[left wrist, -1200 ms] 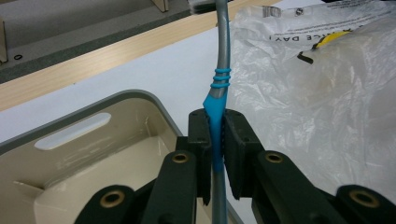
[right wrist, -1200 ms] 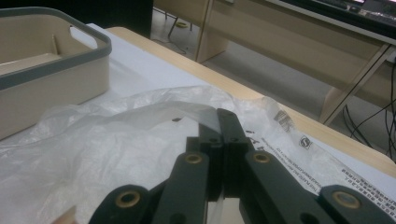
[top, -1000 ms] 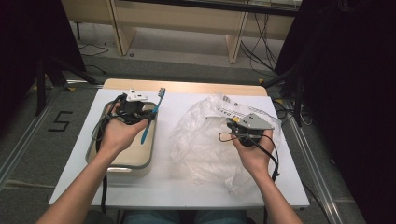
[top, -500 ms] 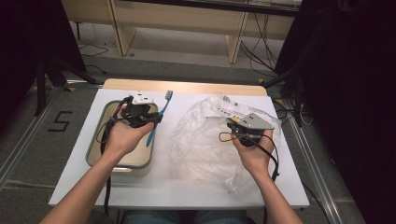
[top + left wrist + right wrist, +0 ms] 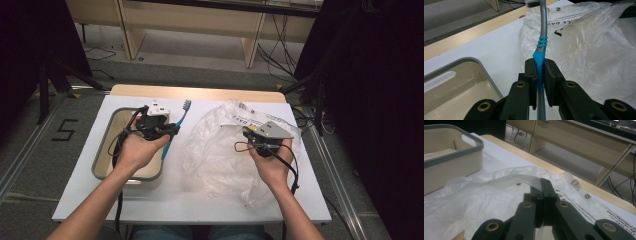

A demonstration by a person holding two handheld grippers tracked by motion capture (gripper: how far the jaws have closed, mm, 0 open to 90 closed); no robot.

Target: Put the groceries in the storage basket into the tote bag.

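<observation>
A blue and grey toothbrush (image 5: 176, 127) stands tilted, bristle head away from me, with my left gripper (image 5: 170, 132) shut on its blue handle. In the left gripper view the jaws (image 5: 539, 66) pinch the toothbrush (image 5: 542, 37) just below its ribbed neck. It hangs over the gap between the beige tray (image 5: 106, 150) and the crumpled clear plastic bag (image 5: 220, 150). My right gripper (image 5: 247, 133) is shut on a fold of that bag. In the right gripper view, film of the bag (image 5: 486, 195) runs between the closed jaws (image 5: 541, 186).
The tray (image 5: 461, 82) looks empty and sits at the left of the white table top (image 5: 200, 200). A wooden table edge (image 5: 200, 93) runs along the far side. Printed text shows on the bag's far part (image 5: 584, 195). Cables trail from both grippers.
My left gripper has carried the toothbrush a little to the right, from over the tray toward the bag. The right gripper and bag have stayed put.
</observation>
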